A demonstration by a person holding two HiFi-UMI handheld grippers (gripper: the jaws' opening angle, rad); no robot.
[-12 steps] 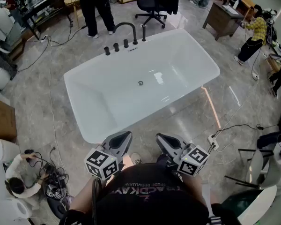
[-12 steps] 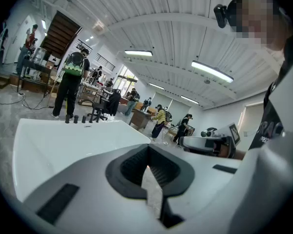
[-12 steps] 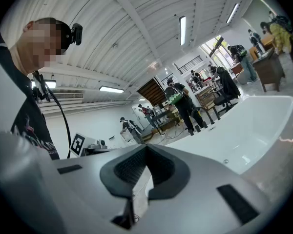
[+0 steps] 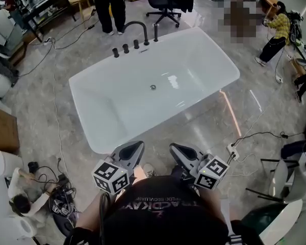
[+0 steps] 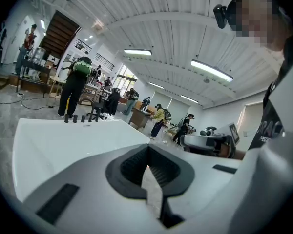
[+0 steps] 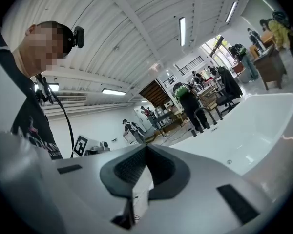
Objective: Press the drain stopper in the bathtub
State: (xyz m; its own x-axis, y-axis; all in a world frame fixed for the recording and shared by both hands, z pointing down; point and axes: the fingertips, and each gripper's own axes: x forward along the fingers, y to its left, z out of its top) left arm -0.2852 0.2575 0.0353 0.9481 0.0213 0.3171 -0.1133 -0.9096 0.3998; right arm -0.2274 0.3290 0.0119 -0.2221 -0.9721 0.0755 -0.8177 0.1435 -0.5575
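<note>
A white bathtub (image 4: 99,80) stands on the grey floor ahead of me. Its small round drain stopper (image 4: 153,87) sits in the middle of the tub's bottom and also shows in the right gripper view as the drain stopper (image 6: 229,162). My left gripper (image 4: 133,150) and right gripper (image 4: 175,150) are held side by side close to my chest, short of the tub's near rim and well away from the stopper. Both have their jaws together with nothing between them. The left gripper (image 5: 147,151) looks over the bathtub (image 5: 63,140), and the right gripper (image 6: 146,151) looks across the bathtub (image 6: 263,126).
A black curved faucet (image 4: 136,28) and several black knobs (image 4: 125,49) stand on the tub's far rim. A person (image 4: 109,6) stands just behind them beside an office chair (image 4: 166,6). A power strip (image 4: 231,152) with a cable lies at the right. A cardboard box (image 4: 1,129) sits at the left.
Both grippers stay where they were. The person behind the faucet has shifted a little, and the crouching person at lower left has moved an arm.
</note>
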